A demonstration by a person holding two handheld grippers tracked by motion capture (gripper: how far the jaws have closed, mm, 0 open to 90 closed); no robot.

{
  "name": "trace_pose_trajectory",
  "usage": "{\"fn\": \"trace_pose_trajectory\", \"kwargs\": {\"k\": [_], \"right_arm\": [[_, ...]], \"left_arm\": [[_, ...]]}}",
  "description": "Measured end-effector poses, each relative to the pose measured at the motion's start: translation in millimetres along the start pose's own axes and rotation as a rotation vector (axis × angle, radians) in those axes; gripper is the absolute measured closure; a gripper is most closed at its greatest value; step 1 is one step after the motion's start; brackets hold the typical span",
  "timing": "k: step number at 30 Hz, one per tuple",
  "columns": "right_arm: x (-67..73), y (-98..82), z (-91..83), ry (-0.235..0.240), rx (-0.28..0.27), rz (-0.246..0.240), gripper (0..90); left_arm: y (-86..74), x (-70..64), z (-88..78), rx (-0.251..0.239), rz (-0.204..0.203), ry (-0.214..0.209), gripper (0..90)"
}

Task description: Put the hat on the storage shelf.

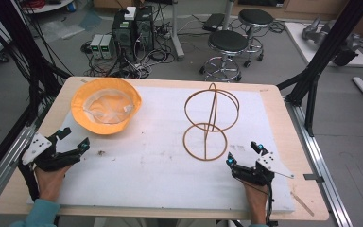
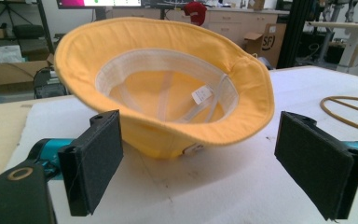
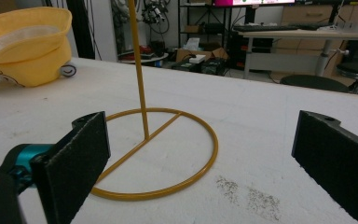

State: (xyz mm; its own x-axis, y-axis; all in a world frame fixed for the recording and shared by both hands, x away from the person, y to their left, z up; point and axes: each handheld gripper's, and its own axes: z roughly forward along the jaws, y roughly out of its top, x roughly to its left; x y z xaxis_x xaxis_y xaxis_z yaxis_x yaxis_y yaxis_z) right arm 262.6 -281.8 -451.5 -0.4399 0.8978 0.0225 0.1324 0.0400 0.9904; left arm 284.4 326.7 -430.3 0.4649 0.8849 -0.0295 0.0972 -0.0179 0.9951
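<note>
A yellow bucket hat lies upside down at the back left of the white mat, its pale lining and label facing up; it looms large as the hat in the left gripper view. A gold wire hat stand rises right of centre, with a ring base and a thin upright post. My left gripper rests near the hat's front left, open, with nothing between its pads. My right gripper sits just right of the stand's base, open and empty.
The white mat covers most of the wooden table. Dark specks of dirt mark the mat near the stand. Beyond the table stand black stools, computer boxes and cables on the floor.
</note>
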Motion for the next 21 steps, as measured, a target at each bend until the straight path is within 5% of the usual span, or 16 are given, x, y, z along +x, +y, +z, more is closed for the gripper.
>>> {"fn": "trace_pose_trajectory", "kwargs": {"k": [8, 21], "right_arm": [[0.8, 0.0, 0.3, -0.003, 0.000, -0.003, 3.1], [1.9, 0.2, 0.8, -0.004, 0.009, -0.020, 3.1]], "left_arm": [[29.8, 3.6, 9.4, 0.040, 0.051, -0.020, 15.2], [77.4, 28.7, 32.9, 0.160, 0.052, -0.039, 14.8]]}}
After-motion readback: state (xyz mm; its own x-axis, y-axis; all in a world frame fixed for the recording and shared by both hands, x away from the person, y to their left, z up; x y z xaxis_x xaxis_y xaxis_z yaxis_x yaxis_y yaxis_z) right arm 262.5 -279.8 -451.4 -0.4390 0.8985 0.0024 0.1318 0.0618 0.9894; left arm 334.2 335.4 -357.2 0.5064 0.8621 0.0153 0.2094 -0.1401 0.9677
